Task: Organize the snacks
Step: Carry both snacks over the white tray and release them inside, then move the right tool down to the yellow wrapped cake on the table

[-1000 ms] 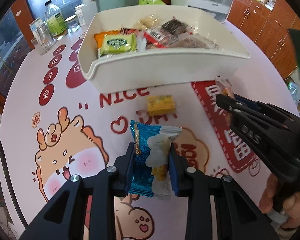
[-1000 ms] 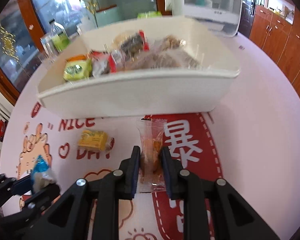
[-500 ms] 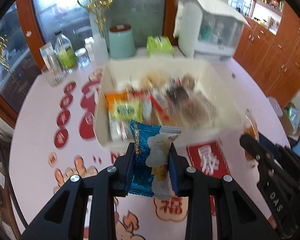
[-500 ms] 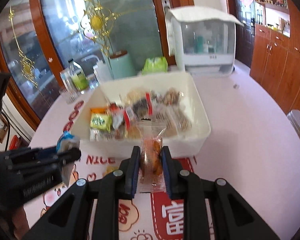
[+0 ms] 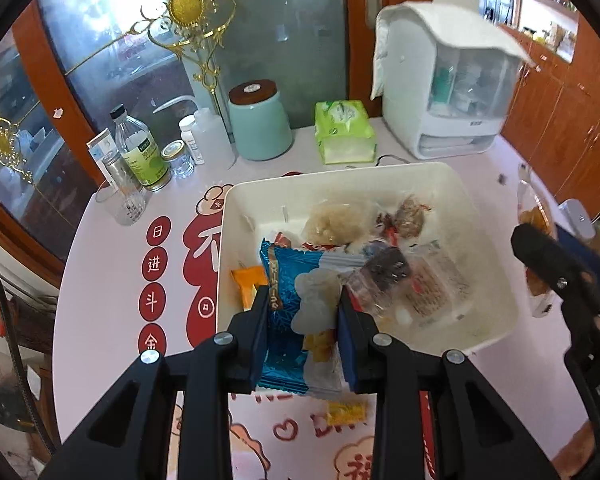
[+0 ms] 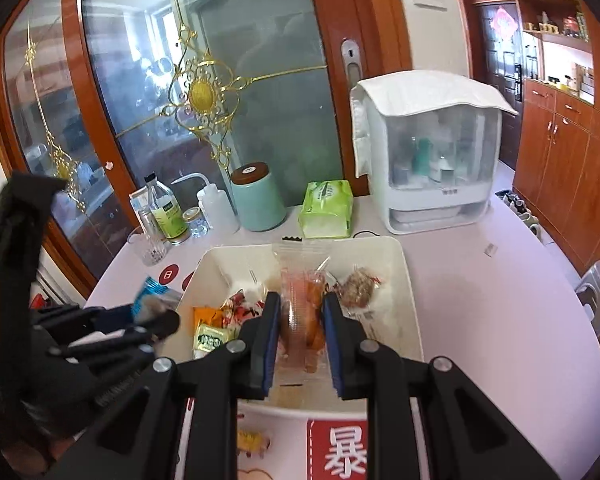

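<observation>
My left gripper (image 5: 303, 300) is shut on a blue and white snack packet (image 5: 296, 296), held above the near left part of the white bin (image 5: 340, 178). The bin holds several wrapped snacks, among them an orange packet (image 5: 249, 278) and a brown cake (image 5: 410, 216). My right gripper (image 6: 301, 312) is shut on a clear packet with an orange snack (image 6: 304, 308), held over the bin (image 6: 414, 312). A small yellow snack (image 5: 346, 412) lies on the table in front of the bin, also visible as the yellow snack (image 6: 254, 440) in the right wrist view.
Behind the bin stand a teal canister (image 5: 260, 120), a green tissue pack (image 5: 344, 130), a white appliance (image 5: 448, 92), bottles and a glass (image 5: 124, 204). The round table (image 6: 500, 320) has a printed mat. A glass door and wooden cabinets lie beyond.
Both grippers have risen with their packets and moved from the table in front of the bin to above it. The bin now appears from above.
</observation>
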Motion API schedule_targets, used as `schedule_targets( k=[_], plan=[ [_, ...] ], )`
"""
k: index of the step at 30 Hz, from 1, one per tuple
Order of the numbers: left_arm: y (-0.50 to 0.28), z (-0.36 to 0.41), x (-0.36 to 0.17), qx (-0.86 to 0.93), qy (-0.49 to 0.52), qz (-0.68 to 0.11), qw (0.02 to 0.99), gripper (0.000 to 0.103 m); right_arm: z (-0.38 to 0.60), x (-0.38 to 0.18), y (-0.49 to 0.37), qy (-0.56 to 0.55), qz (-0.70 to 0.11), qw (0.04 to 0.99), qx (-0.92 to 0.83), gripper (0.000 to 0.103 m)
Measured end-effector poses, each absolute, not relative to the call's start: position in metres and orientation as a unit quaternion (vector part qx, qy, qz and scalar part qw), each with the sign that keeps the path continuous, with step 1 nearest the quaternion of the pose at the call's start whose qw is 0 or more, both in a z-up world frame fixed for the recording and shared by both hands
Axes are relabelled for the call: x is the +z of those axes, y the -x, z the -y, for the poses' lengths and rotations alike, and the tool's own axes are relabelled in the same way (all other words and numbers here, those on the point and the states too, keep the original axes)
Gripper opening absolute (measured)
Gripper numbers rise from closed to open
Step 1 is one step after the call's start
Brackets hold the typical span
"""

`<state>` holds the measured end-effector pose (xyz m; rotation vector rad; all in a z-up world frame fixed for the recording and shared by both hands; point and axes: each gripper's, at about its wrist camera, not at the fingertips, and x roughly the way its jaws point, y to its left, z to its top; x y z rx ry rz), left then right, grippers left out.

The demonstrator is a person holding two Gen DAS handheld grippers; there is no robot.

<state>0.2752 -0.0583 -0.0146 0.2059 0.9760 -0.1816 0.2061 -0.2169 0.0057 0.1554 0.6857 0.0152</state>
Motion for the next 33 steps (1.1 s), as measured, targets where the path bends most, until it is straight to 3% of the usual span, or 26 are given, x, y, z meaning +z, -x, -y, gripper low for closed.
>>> schedule_targets(
  k=[15, 17, 19, 21, 22, 24, 33],
  plan=[
    [-0.334, 0.076, -0.057, -0.055, -0.179, -0.487, 0.853, 0.030, 0.201, -0.064, -0.266, -0.047, -0.449, 0.892, 0.020, 0.023],
    [-0.337, 0.077, -0.060, -0.047, -0.190, -0.485, 0.852, 0.039, 0.201, -0.071, -0.270, -0.058, -0.461, 0.885, 0.033, 0.023],
    [-0.338, 0.076, -0.061, -0.038, -0.194, -0.484, 0.853, 0.079, 0.200, -0.075, -0.271, -0.067, -0.468, 0.880, 0.048, 0.031],
    [-0.338, 0.073, -0.060, -0.031, -0.192, -0.476, 0.857, 0.090, 0.199, -0.076, -0.269, -0.063, -0.469, 0.880, 0.045, 0.039],
    [-0.338, 0.072, -0.060, -0.031, -0.191, -0.476, 0.858, 0.090, 0.199, -0.076, -0.267, -0.064, -0.468, 0.880, 0.049, 0.046],
    [-0.337, 0.069, -0.060, -0.030, -0.191, -0.480, 0.856, 0.090, 0.199, -0.075, -0.262, -0.066, -0.463, 0.882, 0.052, 0.052],
    [-0.323, 0.056, -0.045, -0.013, -0.174, -0.455, 0.873, 0.090, 0.200, -0.060, -0.237, -0.062, -0.439, 0.895, 0.050, 0.052]
  ],
)
